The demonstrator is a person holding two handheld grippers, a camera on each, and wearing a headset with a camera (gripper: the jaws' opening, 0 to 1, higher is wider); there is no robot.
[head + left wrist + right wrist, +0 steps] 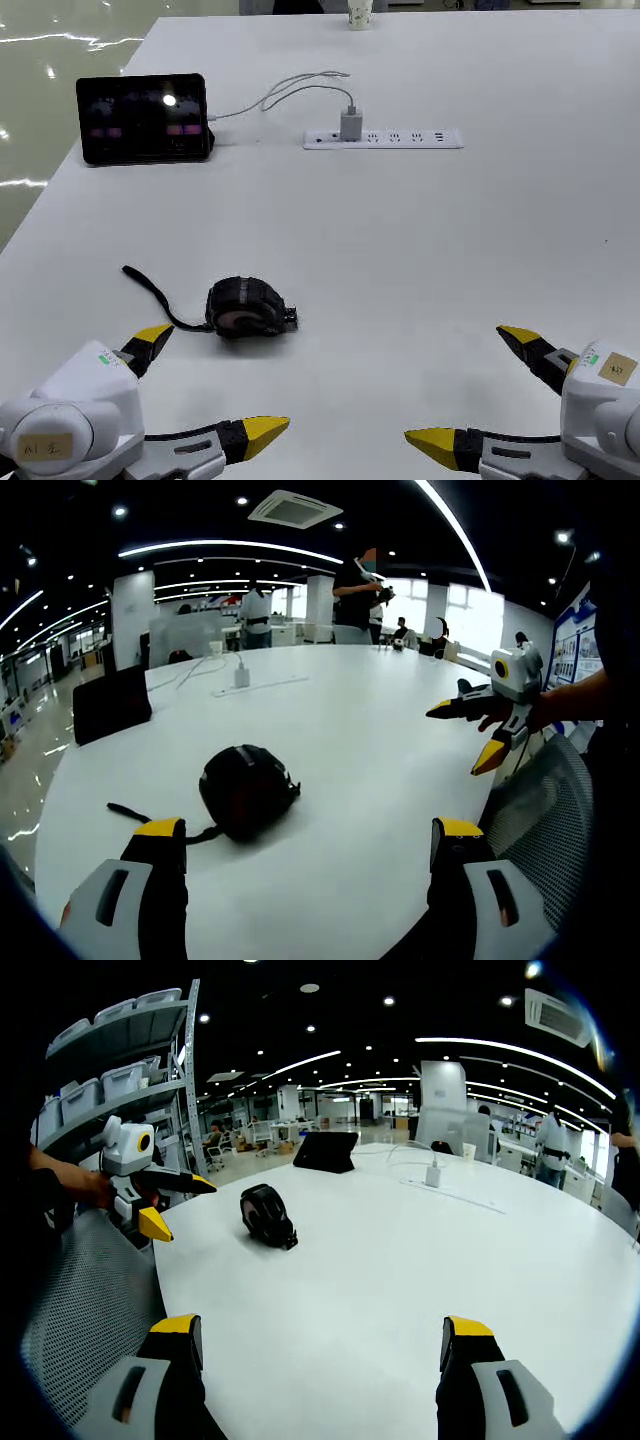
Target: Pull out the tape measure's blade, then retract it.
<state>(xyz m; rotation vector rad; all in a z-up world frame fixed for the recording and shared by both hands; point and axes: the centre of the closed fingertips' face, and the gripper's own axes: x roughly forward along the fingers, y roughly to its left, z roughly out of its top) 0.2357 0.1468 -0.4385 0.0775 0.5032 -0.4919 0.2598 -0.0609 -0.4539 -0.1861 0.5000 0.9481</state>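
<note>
A black tape measure (246,306) with a black wrist strap (148,290) lies on the white table (400,250), its blade fully in. My left gripper (205,385) hovers open just in front of it at the near left edge; the case (245,788) sits a little beyond the yellow-tipped fingers (160,829). My right gripper (480,390) is open at the near right, well apart from the tape measure (266,1215). Each gripper appears in the other's view: the right gripper (480,735) and the left gripper (165,1205), both with nothing held.
A dark tablet (144,118) stands at the far left. A white power strip (383,138) with a plugged charger (351,124) and white cable lies at the back centre. A paper cup (360,14) is at the far edge. People stand in the background.
</note>
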